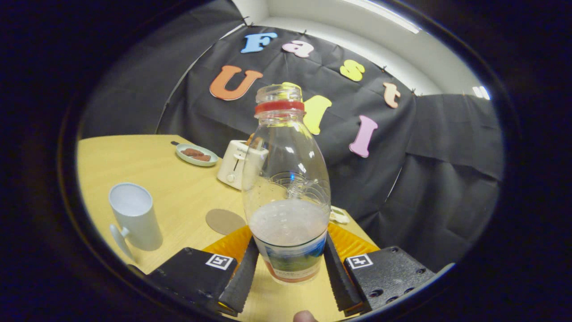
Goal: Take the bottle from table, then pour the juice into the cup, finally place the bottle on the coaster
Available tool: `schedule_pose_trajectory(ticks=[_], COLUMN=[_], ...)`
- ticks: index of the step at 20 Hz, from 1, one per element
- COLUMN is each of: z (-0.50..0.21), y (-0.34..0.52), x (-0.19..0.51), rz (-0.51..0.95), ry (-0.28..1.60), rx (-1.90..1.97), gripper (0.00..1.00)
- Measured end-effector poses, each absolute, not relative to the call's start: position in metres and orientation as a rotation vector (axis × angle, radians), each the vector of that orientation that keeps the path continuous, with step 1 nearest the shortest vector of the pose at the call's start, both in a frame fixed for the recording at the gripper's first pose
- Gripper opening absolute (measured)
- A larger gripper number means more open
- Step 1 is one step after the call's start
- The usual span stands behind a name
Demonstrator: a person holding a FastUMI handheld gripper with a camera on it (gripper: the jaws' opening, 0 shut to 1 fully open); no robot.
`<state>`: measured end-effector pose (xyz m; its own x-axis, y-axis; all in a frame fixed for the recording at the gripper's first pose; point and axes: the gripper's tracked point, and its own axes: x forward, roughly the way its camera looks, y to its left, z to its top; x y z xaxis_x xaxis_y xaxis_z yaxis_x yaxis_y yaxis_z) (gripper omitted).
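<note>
A clear plastic bottle (286,188) with a red neck ring and no cap stands upright between my fingers, a pale cloudy juice filling its lower part. My gripper (291,268) is shut on the bottle, both ribbed black pads pressing its labelled base. The bottle's bottom looks lifted a little off the wooden table (174,179). A white mug (135,215) with a handle stands to the left of my fingers, its mouth open upward. A round brown coaster (225,221) lies flat on the table between the mug and the bottle.
A white toaster (234,163) stands behind the bottle. Beyond it a pale green plate (196,154) holds brown slices. A small white object (339,215) lies at the table's right edge. The table ends close to the right of the bottle.
</note>
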<state>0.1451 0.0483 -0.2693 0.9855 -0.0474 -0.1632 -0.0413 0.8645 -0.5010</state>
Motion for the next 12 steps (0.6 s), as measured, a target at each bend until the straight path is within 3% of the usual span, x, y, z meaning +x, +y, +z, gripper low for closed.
schedule_pose_trajectory(ticks=[12], z=[-0.288], y=[0.078], x=[0.155], rz=[0.084], ry=[0.114], rx=[-1.069], gripper=[0.78])
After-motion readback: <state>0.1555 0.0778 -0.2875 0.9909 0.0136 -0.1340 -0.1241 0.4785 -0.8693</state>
